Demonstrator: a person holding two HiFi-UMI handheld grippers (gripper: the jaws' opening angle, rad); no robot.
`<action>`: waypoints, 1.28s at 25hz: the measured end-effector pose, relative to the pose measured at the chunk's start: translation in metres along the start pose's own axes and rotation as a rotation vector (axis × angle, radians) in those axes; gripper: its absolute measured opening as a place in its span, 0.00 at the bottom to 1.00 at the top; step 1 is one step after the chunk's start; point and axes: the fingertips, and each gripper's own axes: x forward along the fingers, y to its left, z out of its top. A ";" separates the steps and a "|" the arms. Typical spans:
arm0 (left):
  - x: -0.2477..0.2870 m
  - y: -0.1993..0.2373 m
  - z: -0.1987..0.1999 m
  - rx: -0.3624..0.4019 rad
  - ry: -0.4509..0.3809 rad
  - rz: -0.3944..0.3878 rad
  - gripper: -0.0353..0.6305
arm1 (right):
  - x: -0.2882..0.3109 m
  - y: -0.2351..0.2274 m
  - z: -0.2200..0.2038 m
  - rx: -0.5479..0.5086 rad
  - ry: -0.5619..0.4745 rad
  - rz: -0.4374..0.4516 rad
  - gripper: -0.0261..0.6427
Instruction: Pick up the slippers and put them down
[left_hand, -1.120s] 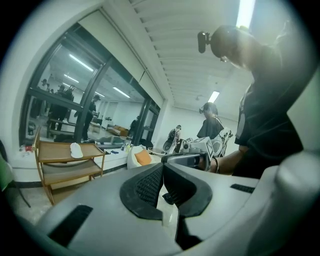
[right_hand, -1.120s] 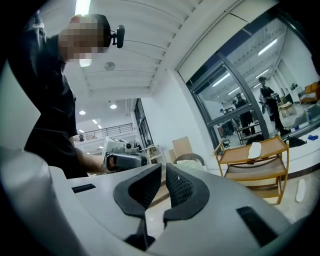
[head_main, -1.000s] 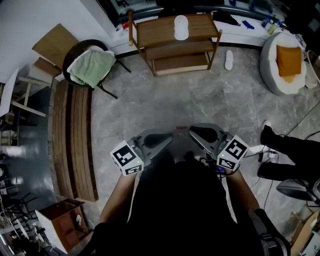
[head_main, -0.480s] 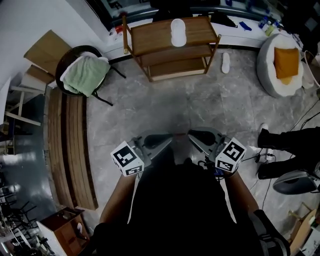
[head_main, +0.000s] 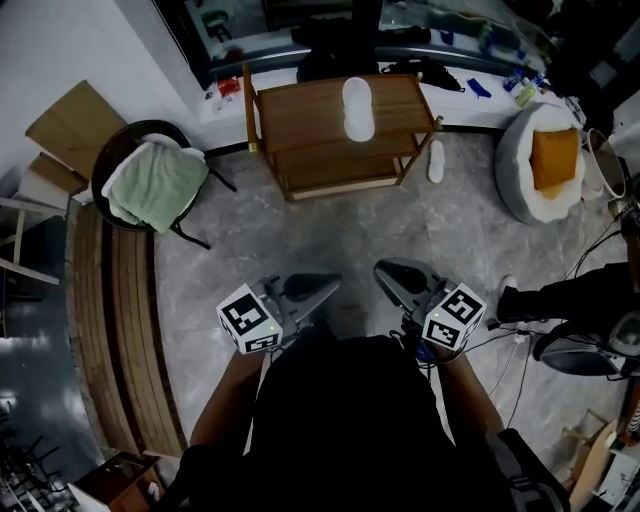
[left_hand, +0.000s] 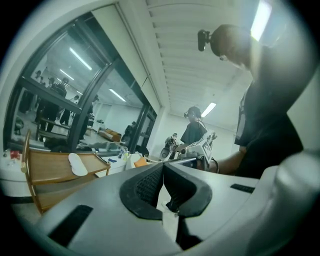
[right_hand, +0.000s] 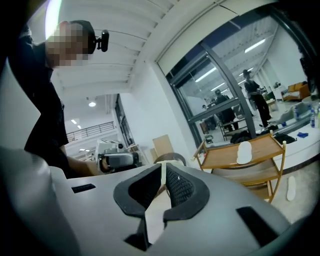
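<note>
One white slipper lies on the top board of a wooden shelf rack at the far side of the floor. It also shows as the slipper in the left gripper view and the slipper in the right gripper view. A second white slipper lies on the floor just right of the rack, also seen as the floor slipper. My left gripper and right gripper are held close to my body, well short of the rack, tips turned towards each other. Both are shut with nothing in them.
A round chair with a green towel stands left of the rack. A white beanbag with an orange cushion sits at the right. Wooden planks lie along the left. Another person's legs and cables are on the floor at the right.
I have moved forward: the rack, chair and beanbag have slid nearer and lower in the head view. Both grippers keep their pose in front of me and stay shut.
</note>
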 end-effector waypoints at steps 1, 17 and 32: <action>-0.003 0.009 0.003 -0.002 -0.006 -0.007 0.07 | 0.007 -0.006 0.000 0.007 0.004 -0.021 0.09; 0.031 0.135 0.008 -0.072 0.020 0.008 0.07 | 0.075 -0.118 0.029 0.070 0.001 -0.039 0.09; 0.163 0.284 0.061 -0.094 0.094 0.136 0.07 | 0.111 -0.295 0.095 0.137 0.060 0.104 0.09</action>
